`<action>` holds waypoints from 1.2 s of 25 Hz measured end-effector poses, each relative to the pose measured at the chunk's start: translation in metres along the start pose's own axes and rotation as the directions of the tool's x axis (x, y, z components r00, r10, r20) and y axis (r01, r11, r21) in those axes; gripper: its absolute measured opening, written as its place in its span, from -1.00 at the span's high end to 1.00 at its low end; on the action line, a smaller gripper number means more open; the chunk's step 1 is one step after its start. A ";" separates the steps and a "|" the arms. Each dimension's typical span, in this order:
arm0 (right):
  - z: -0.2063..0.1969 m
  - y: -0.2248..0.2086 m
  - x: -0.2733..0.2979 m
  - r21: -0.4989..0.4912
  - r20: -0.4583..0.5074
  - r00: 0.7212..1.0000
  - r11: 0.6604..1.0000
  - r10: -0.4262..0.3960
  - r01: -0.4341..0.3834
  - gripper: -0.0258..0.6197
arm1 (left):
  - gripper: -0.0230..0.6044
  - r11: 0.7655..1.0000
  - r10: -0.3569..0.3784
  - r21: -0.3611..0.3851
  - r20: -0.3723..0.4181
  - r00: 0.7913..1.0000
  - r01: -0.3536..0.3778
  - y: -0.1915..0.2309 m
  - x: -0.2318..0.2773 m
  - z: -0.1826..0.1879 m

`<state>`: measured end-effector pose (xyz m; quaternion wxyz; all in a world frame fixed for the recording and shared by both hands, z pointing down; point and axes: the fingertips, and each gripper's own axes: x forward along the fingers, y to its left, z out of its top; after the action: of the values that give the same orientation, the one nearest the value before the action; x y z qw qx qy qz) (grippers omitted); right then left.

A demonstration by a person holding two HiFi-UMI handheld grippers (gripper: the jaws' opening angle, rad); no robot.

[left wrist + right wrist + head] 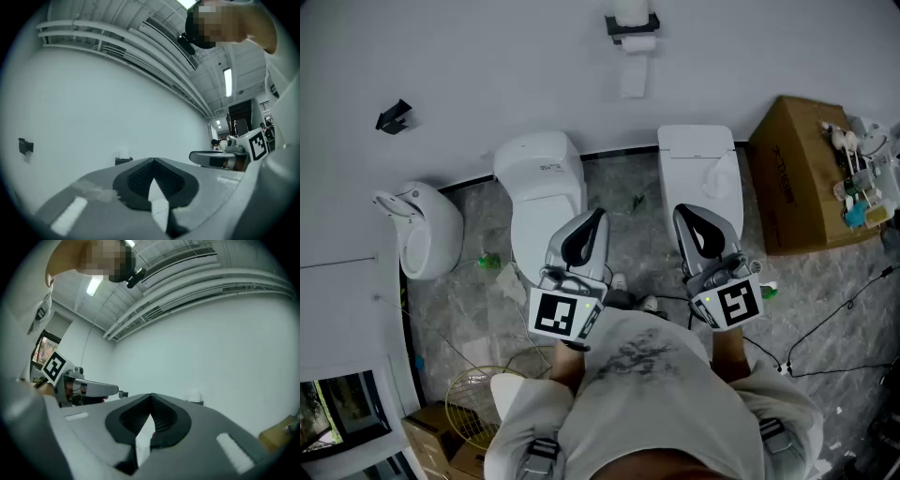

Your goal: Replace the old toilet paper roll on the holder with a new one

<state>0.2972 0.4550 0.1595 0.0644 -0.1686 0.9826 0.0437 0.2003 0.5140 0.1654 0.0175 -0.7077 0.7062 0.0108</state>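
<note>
Head view down; gripper views level toward holder (631,23)

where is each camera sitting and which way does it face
Head view: on the person's head, looking steeply down at the floor and the wall holder; shows the shirt, left gripper and right gripper.
Left gripper view: rides on the left gripper, looks along its shut jaws at the white wall; the right gripper and shirt show at right.
Right gripper view: rides on the right gripper, looks along its shut jaws at that wall; the left gripper shows at left.
Shared: all three see the wall holder.
</note>
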 end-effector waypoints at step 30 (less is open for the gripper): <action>-0.025 -0.043 0.118 -0.022 -0.061 0.994 0.996 -0.089 0.088 0.92 | 0.92 0.998 -0.060 -0.029 -0.004 0.998 0.060 0.097 0.087 -0.013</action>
<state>0.1981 0.3739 0.1644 0.0342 -0.2140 0.9752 0.0448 0.1035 0.4264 0.1744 0.0061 -0.7287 0.6845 0.0188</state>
